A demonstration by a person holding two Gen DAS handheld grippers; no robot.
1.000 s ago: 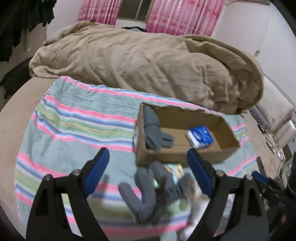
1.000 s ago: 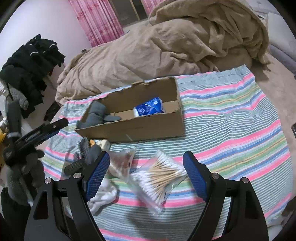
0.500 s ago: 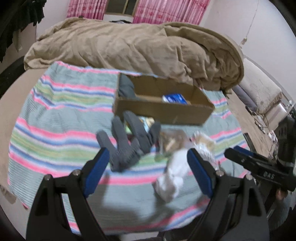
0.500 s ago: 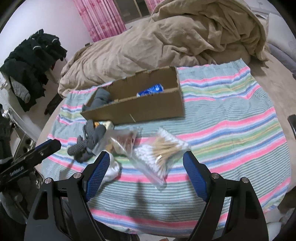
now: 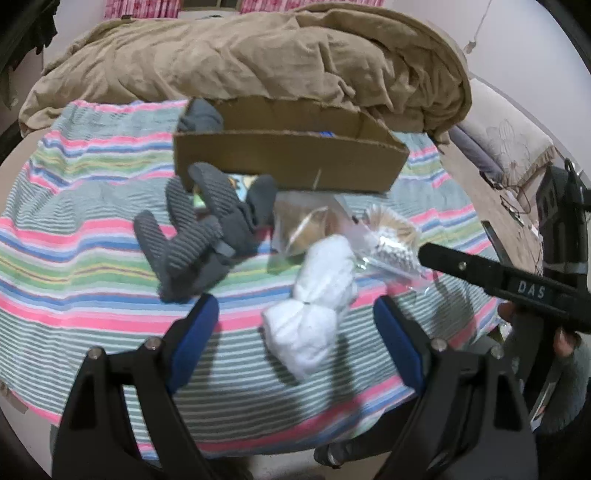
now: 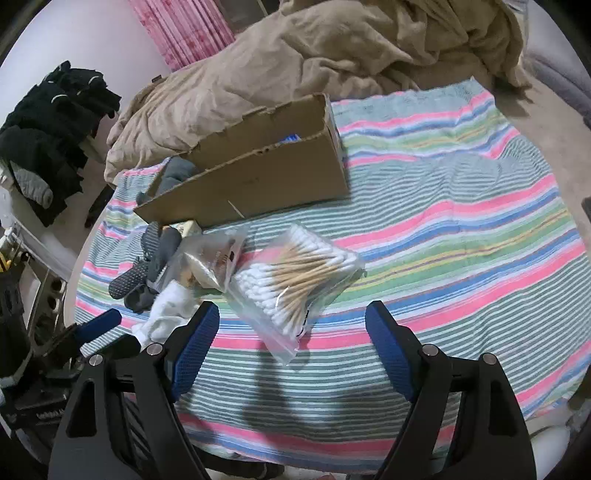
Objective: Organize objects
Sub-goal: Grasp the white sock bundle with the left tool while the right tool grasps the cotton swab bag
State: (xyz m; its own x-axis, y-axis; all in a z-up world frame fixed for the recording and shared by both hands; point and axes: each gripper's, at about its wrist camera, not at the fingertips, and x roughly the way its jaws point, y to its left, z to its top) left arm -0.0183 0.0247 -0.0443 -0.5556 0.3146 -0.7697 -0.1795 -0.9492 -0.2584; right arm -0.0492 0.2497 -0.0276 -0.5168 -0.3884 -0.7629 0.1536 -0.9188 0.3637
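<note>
A cardboard box (image 5: 288,166) (image 6: 255,177) lies on a striped towel (image 5: 74,229) (image 6: 461,221), with a grey glove (image 5: 201,116) at its left end and a blue packet (image 6: 290,138) inside. In front of it lie a second grey glove (image 5: 199,232) (image 6: 147,269), a clear bag with brown contents (image 5: 306,225) (image 6: 207,262), a bag of cotton swabs (image 5: 391,240) (image 6: 295,280) and a white cloth bundle (image 5: 314,306) (image 6: 166,310). My left gripper (image 5: 295,343) is open, its fingers either side of the white bundle without touching it. My right gripper (image 6: 291,347) is open just short of the swab bag.
A crumpled beige blanket (image 5: 258,62) (image 6: 314,55) fills the bed behind the box. Dark clothes (image 6: 51,122) are piled at the far left by pink curtains (image 6: 184,33). The towel's right half holds nothing. A pillow (image 5: 509,136) lies at the right.
My left gripper has pulled back and sunk, moving from over the grey glove to the white bundle. My right gripper has dropped slightly toward the swab bag. Both have stayed open.
</note>
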